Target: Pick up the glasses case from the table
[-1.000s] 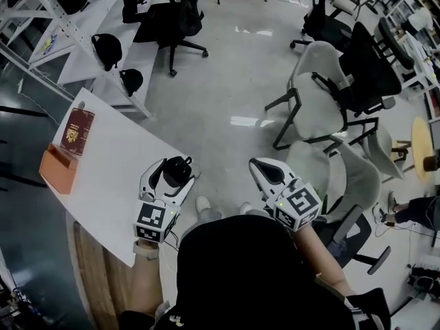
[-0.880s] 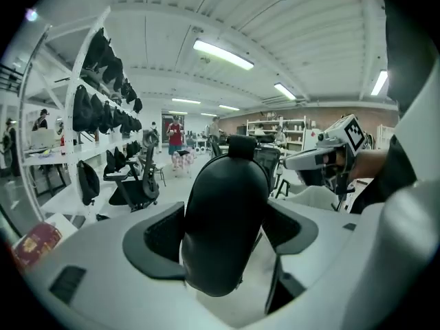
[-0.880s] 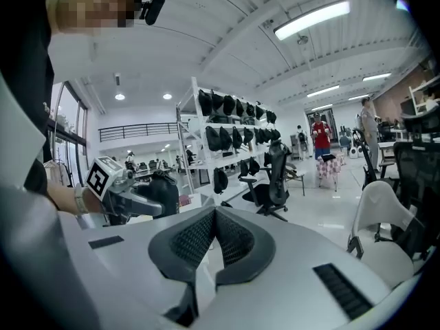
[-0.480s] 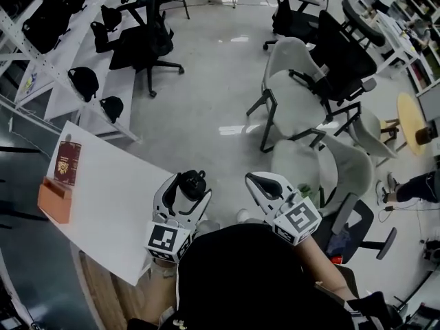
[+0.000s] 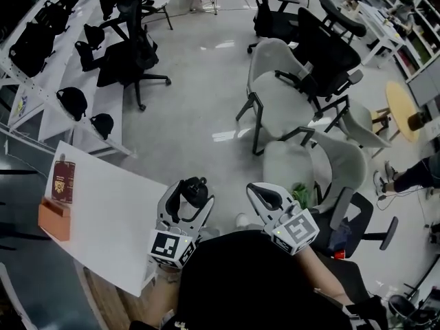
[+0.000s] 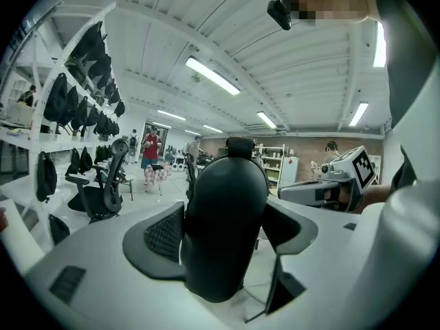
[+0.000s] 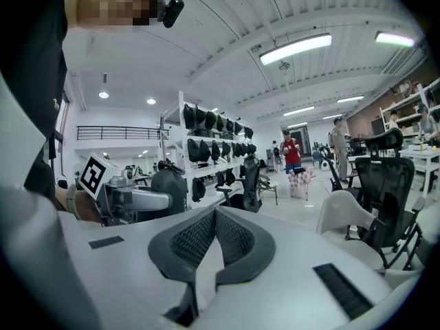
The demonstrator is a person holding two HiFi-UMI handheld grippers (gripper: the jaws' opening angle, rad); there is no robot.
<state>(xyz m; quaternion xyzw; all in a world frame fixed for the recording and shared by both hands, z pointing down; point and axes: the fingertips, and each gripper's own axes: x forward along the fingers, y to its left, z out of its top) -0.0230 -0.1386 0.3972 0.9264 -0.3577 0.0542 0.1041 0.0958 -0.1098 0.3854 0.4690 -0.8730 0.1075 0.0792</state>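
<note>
Glasses case (image 5: pixel 195 190), black, pinched upright btwn the pads of L claw (image 5: pixel 187 196); held off the white desk (image 5: pixel 110 225), which lies at 8 o'clock of it in head view; R claw (image 5: pixel 265 196) at 3 o'clock of L, pads pressed together w/ nothing btwn; red booklet (image 5: pixel 62 181) and orange box (image 5: pixel 55 218) on desk's far end, approx 9 o'clock, well apart from case.
</note>
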